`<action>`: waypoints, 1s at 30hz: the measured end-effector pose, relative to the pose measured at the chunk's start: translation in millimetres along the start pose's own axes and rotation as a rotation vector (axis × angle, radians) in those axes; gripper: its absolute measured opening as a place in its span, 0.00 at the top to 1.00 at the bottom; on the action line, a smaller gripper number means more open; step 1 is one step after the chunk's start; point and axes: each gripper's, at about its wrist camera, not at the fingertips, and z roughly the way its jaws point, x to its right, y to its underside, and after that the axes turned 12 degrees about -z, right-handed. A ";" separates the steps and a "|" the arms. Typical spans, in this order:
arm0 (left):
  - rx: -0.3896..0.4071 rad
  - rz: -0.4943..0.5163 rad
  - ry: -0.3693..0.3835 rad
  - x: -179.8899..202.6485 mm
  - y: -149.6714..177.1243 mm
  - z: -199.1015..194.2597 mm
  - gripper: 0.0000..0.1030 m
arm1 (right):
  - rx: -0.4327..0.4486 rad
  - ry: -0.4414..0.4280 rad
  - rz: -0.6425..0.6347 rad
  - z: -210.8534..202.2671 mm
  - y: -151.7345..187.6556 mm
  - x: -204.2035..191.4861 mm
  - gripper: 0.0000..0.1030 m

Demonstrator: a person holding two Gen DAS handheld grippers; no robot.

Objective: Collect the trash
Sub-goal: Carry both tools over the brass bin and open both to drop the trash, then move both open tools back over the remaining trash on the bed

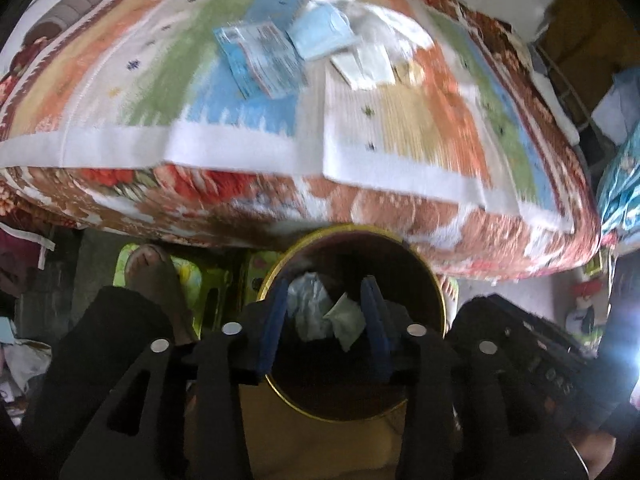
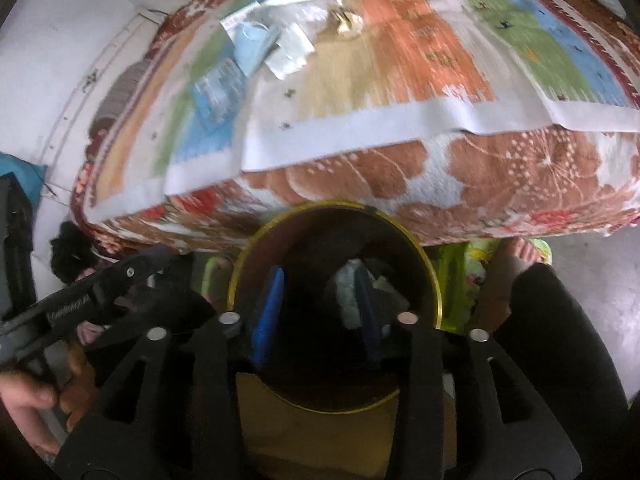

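Observation:
A round yellow bin [image 1: 434, 280] with a dark inside stands on the floor against the bed's near edge; crumpled pale trash [image 1: 320, 312] lies in it. My left gripper [image 1: 326, 300] hangs over the bin mouth, open and empty. My right gripper [image 2: 320, 296] is also over the bin [image 2: 430, 276], open and empty, with pale trash [image 2: 346, 292] below it. On the bed lie a blue printed wrapper [image 1: 260, 60], a blue face mask [image 1: 320, 34] and white papers [image 1: 368, 64]. The right wrist view shows the wrapper [image 2: 218, 92], mask [image 2: 252, 46] and papers [image 2: 292, 50].
The bed carries a striped multicoloured cover [image 1: 400, 128] over a floral blanket [image 2: 360, 176]. A bare foot [image 1: 152, 268] rests on a green mat left of the bin; another foot [image 2: 516, 260] shows at its right. The other gripper's handle [image 2: 80, 304] is at left.

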 end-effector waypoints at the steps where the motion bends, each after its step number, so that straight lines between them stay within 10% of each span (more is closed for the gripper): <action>1: 0.014 -0.010 0.006 -2.0 -6.8 -4.4 0.57 | 0.007 -0.006 -0.002 -1.1 -2.4 -1.4 0.62; 14: 0.027 -0.090 0.091 -13.2 -59.1 -24.8 0.50 | 0.084 0.024 -0.149 -22.2 -42.8 -17.2 0.49; 30: 0.083 -0.076 -0.028 -37.8 -135.8 -7.5 0.47 | 0.132 0.036 -0.205 -10.9 -95.8 -22.8 0.36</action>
